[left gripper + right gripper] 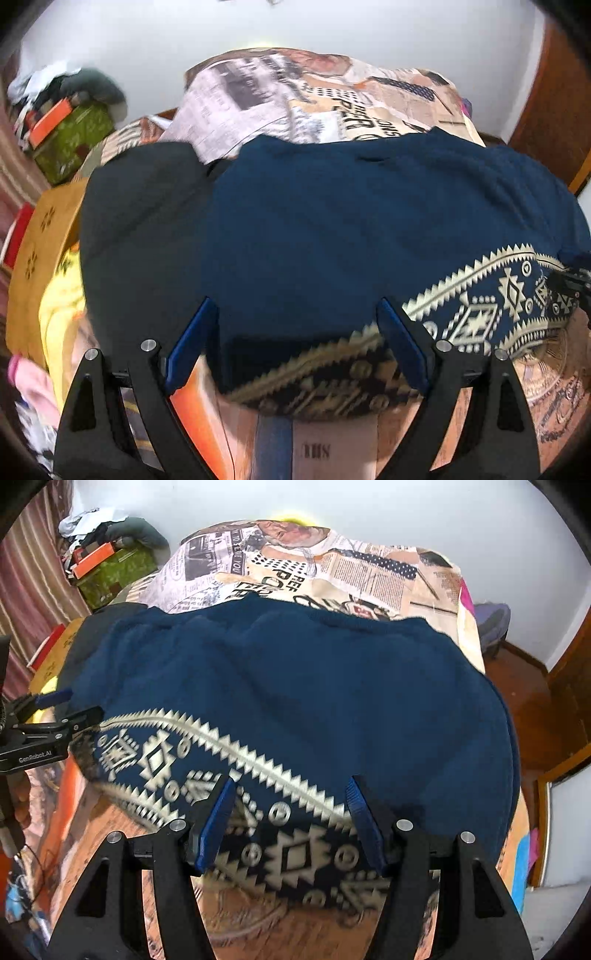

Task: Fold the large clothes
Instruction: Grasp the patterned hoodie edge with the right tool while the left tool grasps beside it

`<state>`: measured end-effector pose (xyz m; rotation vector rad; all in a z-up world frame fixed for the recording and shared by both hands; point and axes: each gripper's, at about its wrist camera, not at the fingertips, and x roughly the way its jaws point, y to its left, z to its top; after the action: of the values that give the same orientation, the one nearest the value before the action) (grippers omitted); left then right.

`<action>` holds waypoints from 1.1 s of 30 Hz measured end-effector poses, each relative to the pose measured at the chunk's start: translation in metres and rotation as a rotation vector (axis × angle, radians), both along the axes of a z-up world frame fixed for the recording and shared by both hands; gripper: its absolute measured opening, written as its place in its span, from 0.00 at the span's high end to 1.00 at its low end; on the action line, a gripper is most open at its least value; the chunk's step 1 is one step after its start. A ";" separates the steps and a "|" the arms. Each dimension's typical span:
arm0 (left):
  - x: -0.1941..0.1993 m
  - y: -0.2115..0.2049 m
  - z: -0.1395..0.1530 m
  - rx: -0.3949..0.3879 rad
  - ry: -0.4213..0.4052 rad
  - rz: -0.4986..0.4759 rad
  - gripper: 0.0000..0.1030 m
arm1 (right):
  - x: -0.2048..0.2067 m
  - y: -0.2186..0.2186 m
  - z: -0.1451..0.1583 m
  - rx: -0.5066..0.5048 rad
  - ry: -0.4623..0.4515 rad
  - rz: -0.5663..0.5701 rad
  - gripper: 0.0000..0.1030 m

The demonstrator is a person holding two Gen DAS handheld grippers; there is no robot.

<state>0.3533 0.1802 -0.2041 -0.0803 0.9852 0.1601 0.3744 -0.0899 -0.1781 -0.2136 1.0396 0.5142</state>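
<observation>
A dark blue sweater (369,221) (314,694) with a cream geometric band (480,310) (229,760) along its near hem lies spread on a bed with a newspaper-print sheet (258,96) (332,568). My left gripper (295,310) hangs open and wide just above the sweater's near left part, with nothing pinched. In the right wrist view the left gripper (74,705) sits at the band's left end. My right gripper (291,790) stands open over the band, the cloth lying flat beneath it. The right gripper (569,284) shows at the left wrist view's right edge.
A black garment (140,229) lies beside the sweater's left side. Beyond it are a brown box (40,236), yellow cloth (59,306) and a green box (74,140) (114,572) by a striped curtain (33,590). Wooden floor and a door (569,701) lie on the right.
</observation>
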 end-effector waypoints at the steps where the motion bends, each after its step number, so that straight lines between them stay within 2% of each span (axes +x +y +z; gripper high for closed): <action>1: -0.005 0.004 0.001 -0.012 -0.005 0.013 0.13 | -0.001 -0.001 0.000 0.003 0.002 -0.002 0.43; 4: -0.023 0.019 0.005 -0.048 -0.030 0.076 0.13 | -0.009 -0.007 0.005 0.021 0.001 -0.008 0.43; 7: -0.036 0.038 0.003 -0.125 -0.042 0.154 0.13 | -0.017 -0.010 0.012 0.022 -0.024 -0.012 0.43; 13: -0.056 0.063 -0.022 -0.284 -0.031 0.305 0.13 | -0.024 -0.011 0.024 0.024 -0.061 -0.006 0.43; 18: -0.056 0.080 -0.055 -0.576 -0.027 0.369 0.13 | -0.024 -0.009 0.024 0.003 -0.085 0.000 0.43; 21: -0.049 0.084 -0.073 -0.768 -0.036 0.359 0.13 | -0.024 -0.004 0.021 -0.026 -0.100 0.013 0.43; 25: -0.037 0.084 -0.097 -0.928 -0.030 0.376 0.13 | -0.024 0.001 0.019 -0.042 -0.111 0.027 0.43; 27: -0.035 0.083 -0.107 -1.016 -0.058 0.400 0.12 | -0.022 0.003 0.016 -0.040 -0.107 0.030 0.43; 30: -0.032 0.080 -0.102 -1.025 -0.120 0.390 0.12 | -0.019 0.006 0.011 -0.037 -0.092 0.030 0.43; 33: -0.020 0.070 -0.090 -0.977 -0.151 0.352 0.13 | -0.016 0.008 0.007 -0.029 -0.070 0.024 0.43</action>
<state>0.3331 0.2502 -0.2946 -1.1467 0.8152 -0.0202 0.3588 -0.0821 -0.1710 -0.2680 0.9780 0.5104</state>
